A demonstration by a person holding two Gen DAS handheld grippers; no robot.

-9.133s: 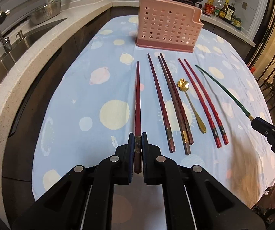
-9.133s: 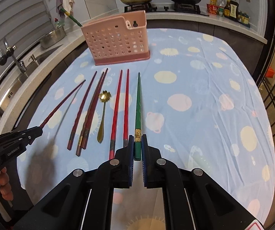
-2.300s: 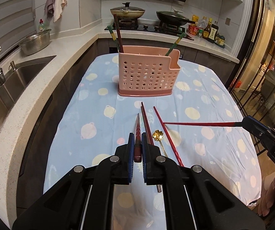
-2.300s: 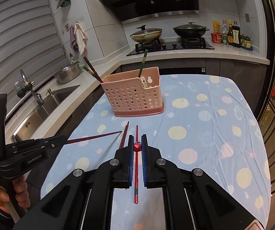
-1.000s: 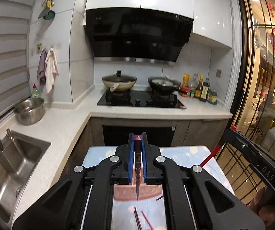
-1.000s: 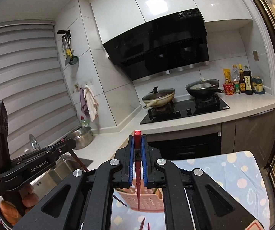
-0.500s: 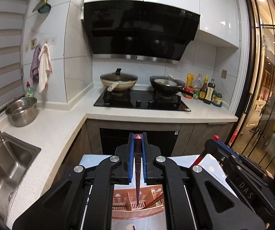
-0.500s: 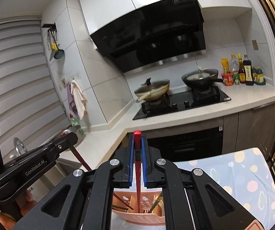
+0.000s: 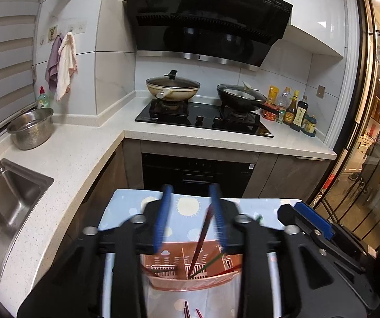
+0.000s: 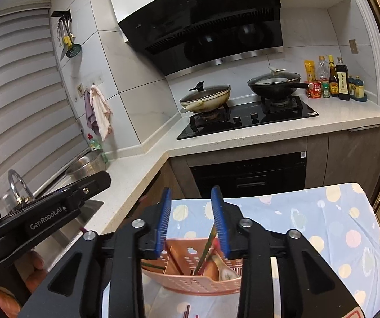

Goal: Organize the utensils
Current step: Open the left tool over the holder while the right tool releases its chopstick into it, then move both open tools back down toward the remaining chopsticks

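My left gripper (image 9: 191,217) and right gripper (image 10: 191,218) both hang over the pink holder (image 9: 190,282), fingers opening. A red chopstick (image 9: 201,241) leans free between my left fingers, tip down in the holder; another chopstick (image 10: 208,249) stands likewise between my right. More chopsticks (image 9: 187,312) lie on the surface below – nearer me, long axes pointing away. "GenRobot.AI" marks the left gripper.

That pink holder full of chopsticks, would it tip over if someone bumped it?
Possibly. The pink holder looks like thin perforated plastic, so probably light. The chopsticks lean to one side, which may shift its balance. It stands on a tablecloth, so it might slide instead.
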